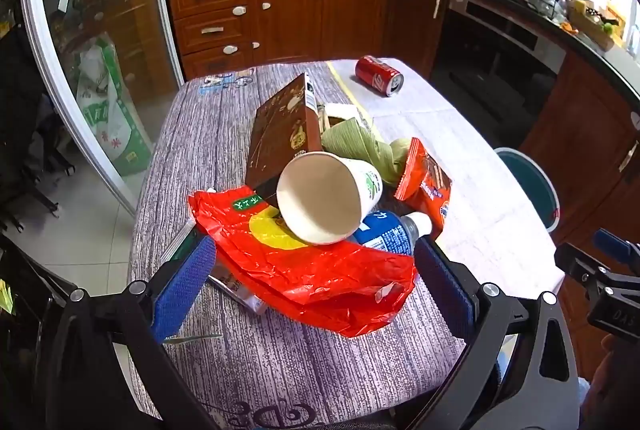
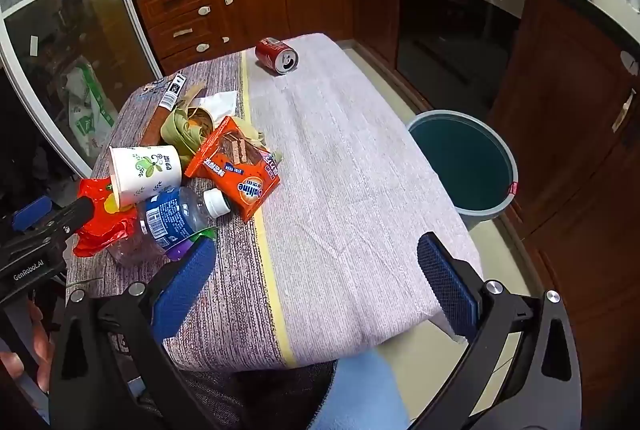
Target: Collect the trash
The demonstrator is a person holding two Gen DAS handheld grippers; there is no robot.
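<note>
The cloth-covered bench carries a heap of trash near its left edge: a brown cardboard box, a crumpled red plastic bag, a white paper cup on its side, an orange wafer packet and a blue-labelled plastic bottle. A red soda can lies apart near the far edge. Beside the right edge, a round teal bin stands on the floor. The left claw gapes wide around the red bag without pressing it; the right claw hangs wide and empty.

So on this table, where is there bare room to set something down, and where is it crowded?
Free: the pale cloth between the yellow stripe and the edge nearest the bin, bare except for the red can at the far end. Crowded: the pile left of the stripe, with paper cup, bottle, snack packet and red bag.
</note>
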